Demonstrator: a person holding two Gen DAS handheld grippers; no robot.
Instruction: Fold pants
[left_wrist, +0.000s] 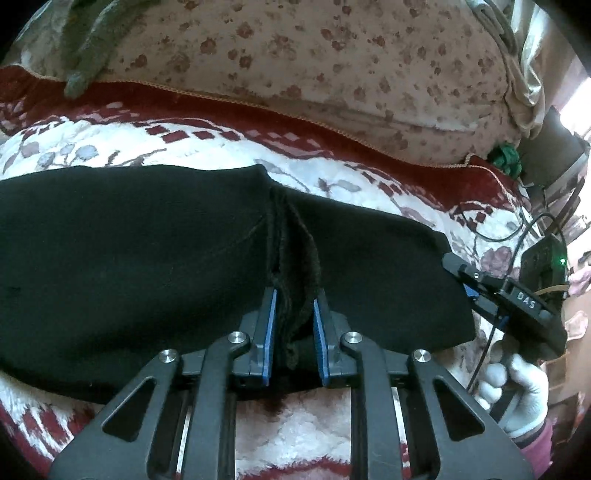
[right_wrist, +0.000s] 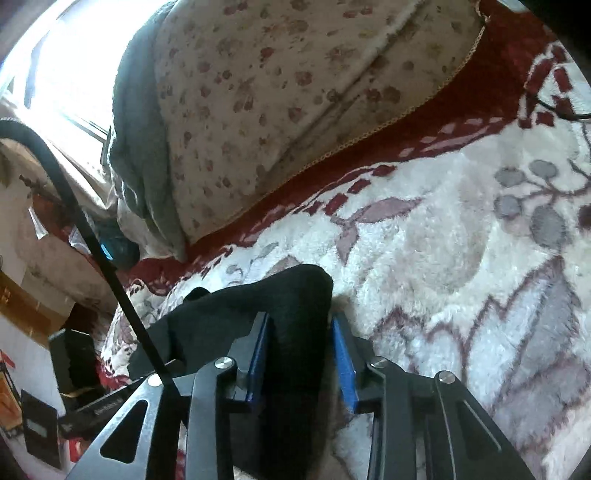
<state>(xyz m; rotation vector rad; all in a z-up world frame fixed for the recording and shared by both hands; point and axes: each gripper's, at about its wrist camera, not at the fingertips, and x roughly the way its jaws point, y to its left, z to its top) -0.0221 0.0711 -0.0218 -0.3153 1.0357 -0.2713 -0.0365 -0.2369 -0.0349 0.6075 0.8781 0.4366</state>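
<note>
Left wrist view: the left gripper (left_wrist: 294, 301) pinches the black pants (left_wrist: 129, 240); the right gripper (right_wrist: 298, 328) pinches their corner. The thick cloth could slip out when lifted.

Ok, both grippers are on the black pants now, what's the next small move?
Probably lift both together and carry the near edge over the pants. The left gripper pinches a bunched fold of the black fabric pants; the right gripper has their corner between its fingers, and they lie flat on the white-and-red fleece blanket.
</note>
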